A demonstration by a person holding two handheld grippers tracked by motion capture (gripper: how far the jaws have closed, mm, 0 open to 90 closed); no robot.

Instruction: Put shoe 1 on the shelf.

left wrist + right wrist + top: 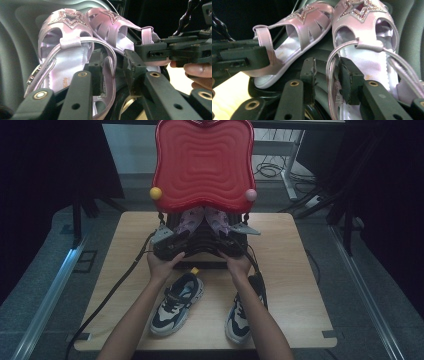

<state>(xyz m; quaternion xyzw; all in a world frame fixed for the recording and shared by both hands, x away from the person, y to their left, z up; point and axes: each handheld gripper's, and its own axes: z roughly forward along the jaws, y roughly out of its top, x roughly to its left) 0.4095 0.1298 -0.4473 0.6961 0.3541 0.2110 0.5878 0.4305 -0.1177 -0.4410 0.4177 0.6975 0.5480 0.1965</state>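
Left claw (110,67): jaws part open, the heel edge and strap of one pink sandal (62,65) between them, pads not squeezing as far as I can tell. Right claw (327,72): same, part open around the strap loop of the other pink sandal (364,50). So I have hold of nothing right now.

Both sandals lie side by side, toes pointing far, on the black rack (205,242) at the far middle of the tabletop (295,285), under the tilted red tray (202,162). In the high view my left claw (172,239) and right claw (235,234) sit close together at the rack.

My read: this is a release. Widen both claws before pulling back near, straight along the jaws, or a strap snags and drags a sandal off. Keep clear of the two sneakers (177,302) near my forearms.
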